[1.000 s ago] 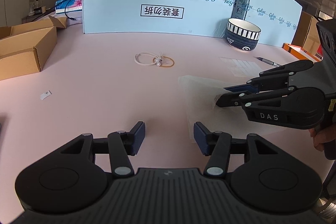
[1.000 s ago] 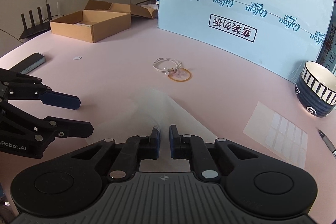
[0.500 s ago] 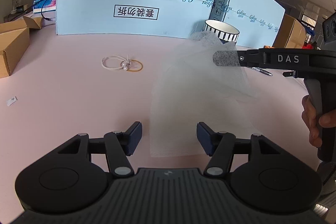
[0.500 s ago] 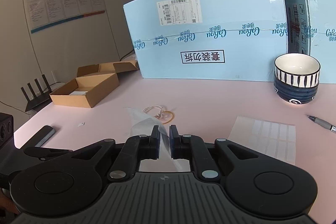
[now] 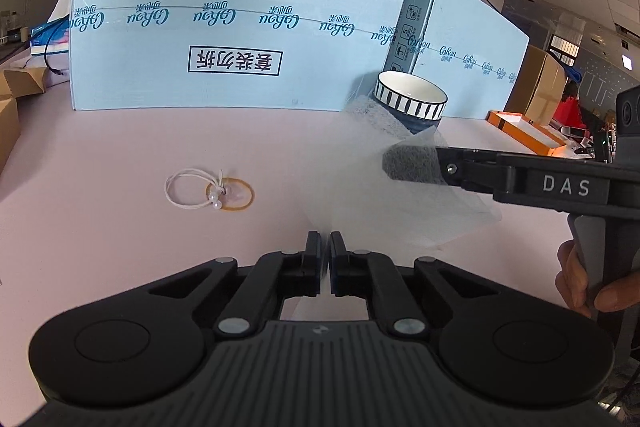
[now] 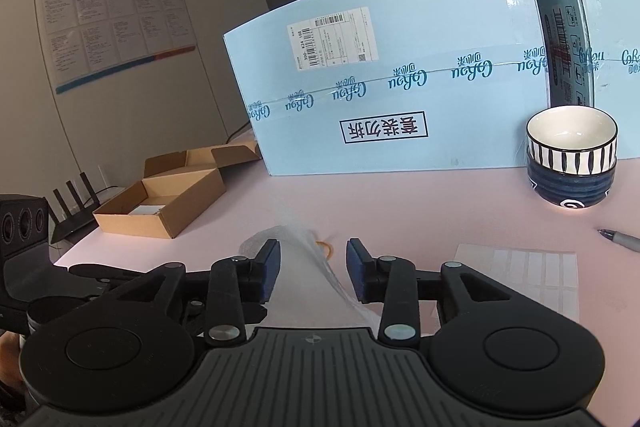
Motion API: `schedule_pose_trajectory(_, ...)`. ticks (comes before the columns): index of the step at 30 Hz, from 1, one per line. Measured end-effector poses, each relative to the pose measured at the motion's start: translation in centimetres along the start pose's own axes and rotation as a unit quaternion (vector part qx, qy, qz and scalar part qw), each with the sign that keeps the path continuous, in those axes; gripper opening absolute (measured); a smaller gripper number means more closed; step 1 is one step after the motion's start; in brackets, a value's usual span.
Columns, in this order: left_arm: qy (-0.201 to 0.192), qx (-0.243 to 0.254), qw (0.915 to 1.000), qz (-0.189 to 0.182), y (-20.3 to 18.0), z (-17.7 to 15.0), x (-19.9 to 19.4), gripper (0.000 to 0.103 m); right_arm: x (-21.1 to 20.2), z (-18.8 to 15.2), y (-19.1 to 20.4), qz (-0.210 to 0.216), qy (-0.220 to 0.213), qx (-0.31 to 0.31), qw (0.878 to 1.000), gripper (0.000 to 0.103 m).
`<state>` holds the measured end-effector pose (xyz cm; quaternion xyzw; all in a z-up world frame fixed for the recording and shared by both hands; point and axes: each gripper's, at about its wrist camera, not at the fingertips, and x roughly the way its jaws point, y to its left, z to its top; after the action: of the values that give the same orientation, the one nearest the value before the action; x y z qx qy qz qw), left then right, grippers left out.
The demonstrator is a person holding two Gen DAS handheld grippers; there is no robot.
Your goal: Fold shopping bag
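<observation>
- The shopping bag (image 5: 404, 195), a thin see-through white sheet, hangs in the air above the pink surface (image 5: 120, 147), stretched between the two tools.
- We see bare pink room to the left of the bag, broken only by a white hair tie with beads (image 5: 192, 189) and a tan rubber band (image 5: 232, 191) touching it.
- Behind stands a pale blue carton (image 5: 240, 27) that walls off the far edge; a striped bowl (image 5: 412, 103) sits just in front of it on the right.
- In the right wrist view an open cardboard box (image 6: 160, 203) lies near the left edge, a pen (image 6: 620, 239) and a sheet of white labels (image 6: 516, 279) to the right.
- Our left hand-held gripper (image 5: 325, 259) has its fingers pressed together on the bag's lower corner.
- Our right hand-held gripper (image 6: 312, 271) has its fingers apart, the bag's edge passing loosely between them; in the left wrist view it reaches in level from the right, a hand (image 5: 580, 279) on its grip.
- That tool reads "DAS"; the carton carries a repeated "Cobou"-like logo on its tape, a boxed line of Chinese characters upside down, and a barcode label with "300" and "K24".
</observation>
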<state>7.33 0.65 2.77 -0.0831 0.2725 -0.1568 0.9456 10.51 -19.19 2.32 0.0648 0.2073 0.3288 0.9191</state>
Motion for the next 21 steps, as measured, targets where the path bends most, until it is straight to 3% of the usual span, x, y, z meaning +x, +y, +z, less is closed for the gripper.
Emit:
schedule_pose_trajectory(5, -0.006, -0.029, 0.9980, -0.055, 0.9, -0.9, 0.2, 0.004, -0.8, -0.9, -0.9, -0.001, 0.001, 0.042, 0.999, 0.046)
schedule_pose_trajectory(10, -0.007, -0.046, 0.9955, -0.082, 1.4, -1.3, 0.9, 0.004, -2.7, -2.7, -1.7, -0.010, -0.011, 0.084, 0.996, 0.068)
schedule_pose_trajectory(17, -0.009, -0.053, 0.9951, -0.083, 1.6, -1.5, 0.9, 0.005, -3.8, -3.6, -2.2, -0.017, -0.002, 0.111, 0.994, 0.070)
schedule_pose_trajectory(20, -0.013, -0.057, 0.9950, -0.081, 1.8, -1.5, 0.8, 0.015, -3.9, -3.9, -1.6, -0.001, 0.012, 0.109, 0.994, 0.072)
schedule_pose_trajectory(21, -0.013, -0.059, 0.9951, -0.079, 1.9, -1.5, 0.8, 0.020, -3.9, -4.0, -1.2, -0.003, 0.017, 0.100, 0.995, 0.078)
